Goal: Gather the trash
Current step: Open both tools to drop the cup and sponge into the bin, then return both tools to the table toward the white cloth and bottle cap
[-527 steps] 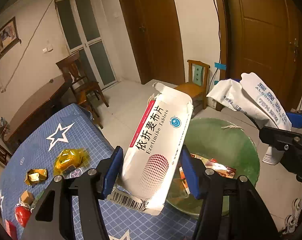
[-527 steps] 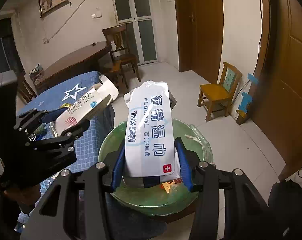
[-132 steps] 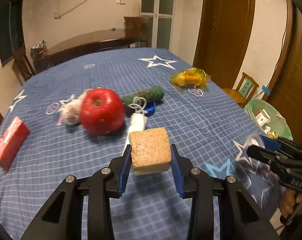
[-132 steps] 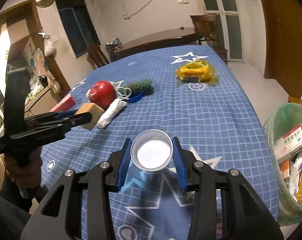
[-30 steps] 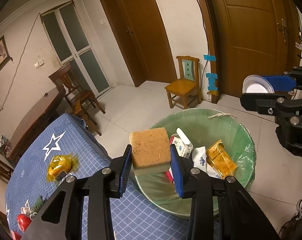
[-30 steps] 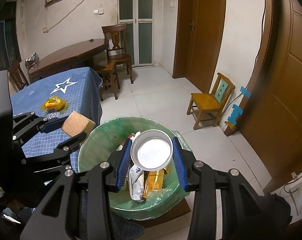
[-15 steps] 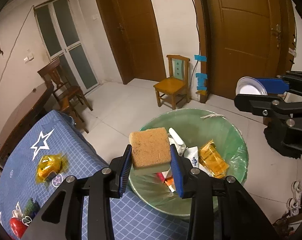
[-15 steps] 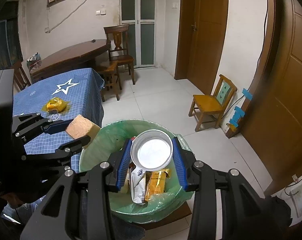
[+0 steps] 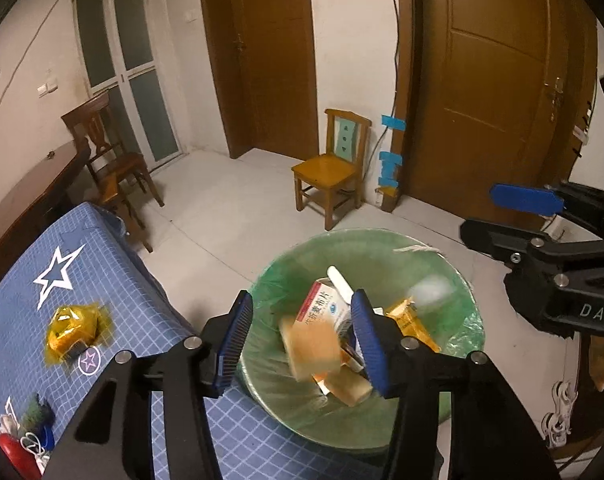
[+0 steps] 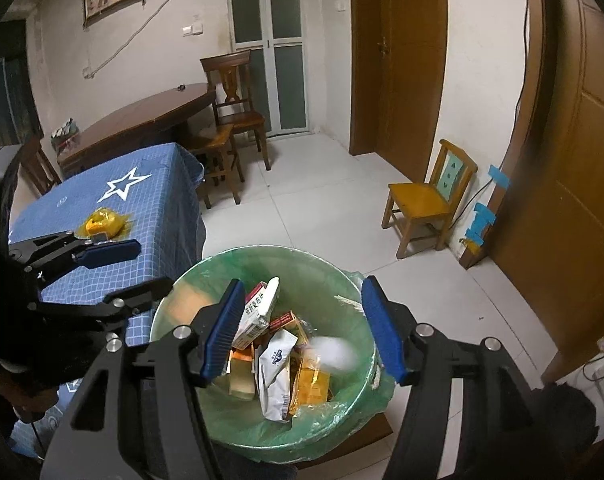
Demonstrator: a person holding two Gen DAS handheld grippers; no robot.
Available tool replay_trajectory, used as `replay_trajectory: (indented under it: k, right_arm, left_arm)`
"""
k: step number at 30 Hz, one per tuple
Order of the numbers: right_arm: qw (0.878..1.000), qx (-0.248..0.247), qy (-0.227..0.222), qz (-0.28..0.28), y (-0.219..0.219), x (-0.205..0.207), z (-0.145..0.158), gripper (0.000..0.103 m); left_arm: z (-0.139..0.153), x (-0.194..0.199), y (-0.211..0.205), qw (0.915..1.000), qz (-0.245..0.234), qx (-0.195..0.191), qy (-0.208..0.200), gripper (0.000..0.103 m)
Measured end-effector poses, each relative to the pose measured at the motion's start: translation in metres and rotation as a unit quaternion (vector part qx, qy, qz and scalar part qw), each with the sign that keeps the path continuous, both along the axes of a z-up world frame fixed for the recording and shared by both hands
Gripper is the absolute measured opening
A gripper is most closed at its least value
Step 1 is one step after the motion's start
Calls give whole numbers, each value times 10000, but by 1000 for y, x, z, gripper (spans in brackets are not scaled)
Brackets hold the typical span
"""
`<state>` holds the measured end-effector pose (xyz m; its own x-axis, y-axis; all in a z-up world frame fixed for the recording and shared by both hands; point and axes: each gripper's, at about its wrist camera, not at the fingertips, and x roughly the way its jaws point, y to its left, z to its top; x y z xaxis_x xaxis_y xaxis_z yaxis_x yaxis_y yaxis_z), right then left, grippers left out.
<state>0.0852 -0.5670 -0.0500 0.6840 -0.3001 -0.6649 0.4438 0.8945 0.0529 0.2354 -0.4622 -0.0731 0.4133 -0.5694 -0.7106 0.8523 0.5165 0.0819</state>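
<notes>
With both the left gripper and the right gripper just spread and empty, the sponge block and white cup were dropping into the green-lined bin directly below them, though the light cup could have bounced off the piled packets and out.

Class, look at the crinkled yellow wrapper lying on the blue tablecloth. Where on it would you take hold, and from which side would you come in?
Grip the yellow wrapper across its raised middle hump, coming from above. It lies low on the blue tablecloth with thin, flat crinkled edges, so its bulging centre probably offers the only real purchase.
</notes>
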Motion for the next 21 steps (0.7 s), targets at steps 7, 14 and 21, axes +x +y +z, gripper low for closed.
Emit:
replay_trajectory:
  k: [7, 14, 21]
  right_arm:
    - [10000, 77, -10, 57, 3, -1, -5, 58]
    - [9997, 8, -166, 203, 18, 4, -1, 58]
    - [9948, -153, -486, 882, 62, 26, 4, 58]
  left_arm:
    - [-4, 6, 14, 9998, 210, -33, 52, 53]
    - [-9, 1, 53, 9987, 467, 11, -217, 55]
    - [-7, 1, 144, 9957, 884, -89, -276, 61]
